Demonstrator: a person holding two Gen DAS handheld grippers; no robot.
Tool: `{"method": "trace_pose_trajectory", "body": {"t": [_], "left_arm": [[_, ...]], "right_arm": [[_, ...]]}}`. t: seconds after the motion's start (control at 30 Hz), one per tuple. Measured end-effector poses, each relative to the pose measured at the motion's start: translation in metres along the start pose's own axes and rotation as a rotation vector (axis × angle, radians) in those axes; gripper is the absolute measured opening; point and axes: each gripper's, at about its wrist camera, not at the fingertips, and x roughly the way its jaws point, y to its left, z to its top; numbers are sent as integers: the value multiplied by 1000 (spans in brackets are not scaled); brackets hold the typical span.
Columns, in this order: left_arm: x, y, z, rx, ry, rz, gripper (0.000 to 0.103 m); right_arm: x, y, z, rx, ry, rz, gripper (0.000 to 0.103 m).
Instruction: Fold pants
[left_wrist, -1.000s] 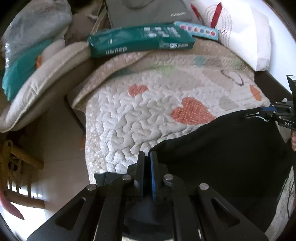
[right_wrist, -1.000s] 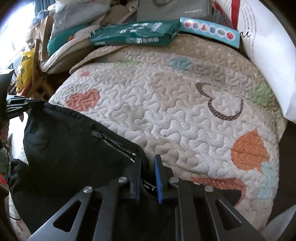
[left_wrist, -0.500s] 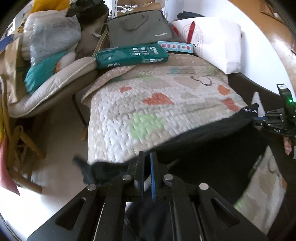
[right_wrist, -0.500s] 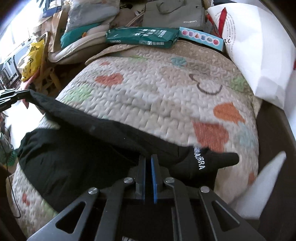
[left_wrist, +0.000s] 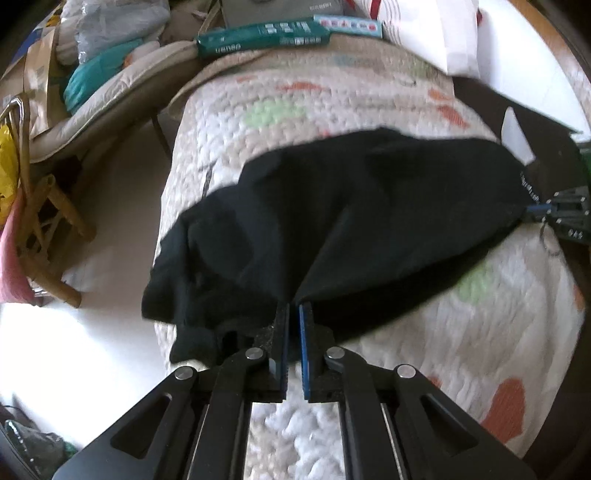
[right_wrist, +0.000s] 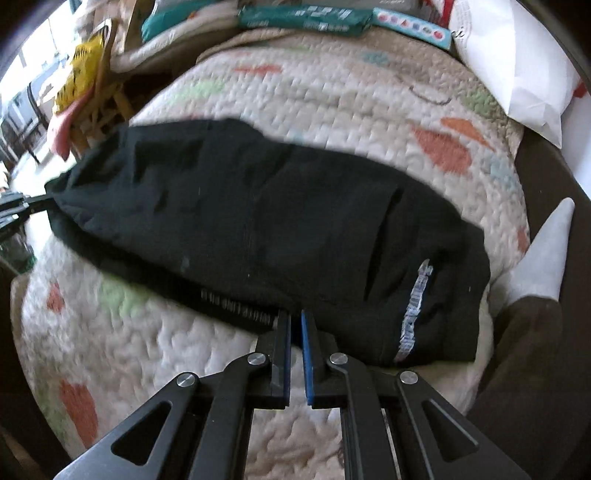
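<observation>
Across the middle of the bed lie the black, soft-knit pants, folded into a long dark band that runs side to side, with a white printed logo near one end and a pale-lettered edge along the near hem. The right gripper is clamped on that near edge, its blue-lined fingers pinched tight on the cloth; the left gripper is likewise closed on a gathered corner of fabric, which fans out from its tips in taut creases. The material looks light, limp and not slippery. It should drape and bunch rather than hold a shape, so the sensible holds are at corners and hems, kept well apart to stay flat. Beneath is a cream quilted bedspread patterned with orange and green hearts. Beyond it sit a long teal cardboard box and a white paper bag.
</observation>
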Motion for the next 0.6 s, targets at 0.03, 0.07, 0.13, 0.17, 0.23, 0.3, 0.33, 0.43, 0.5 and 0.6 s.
{"method": "trace_pose_trajectory", "body": {"t": [0.03,0.07,0.13,0.17,0.23,0.3,0.33,0.43,0.5,0.6], "left_arm": [[0,1,-5,-2,12,1,4],[0,4,-10,-10,25,-6,4],[-3,12,-16,-27,43,-20,4],[-6,15,-19,-39,44,-28,4],[-18,24,-22,-81,14,-43,4],[-31,36,-23,-148,-28,-79,6],[-37,45,-24,-190,-51,-92,9],[-45,68,-23,-313,-98,-87,23],[-40,86,-17,-416,-97,-33,30],[-25,100,-2,-500,-43,45,30]], "right_arm": [[1,2,-3,-1,9,-1,6],[2,2,-7,1,15,0,6],[4,3,-13,4,44,0,8],[6,2,-15,5,61,-6,9],[13,3,-20,12,112,-24,9],[18,3,-25,9,146,-51,15],[19,3,-27,5,154,-67,26],[8,7,-24,-1,114,-70,72],[-5,9,-22,6,62,-70,76],[-28,1,-17,58,-16,-44,76]]}}
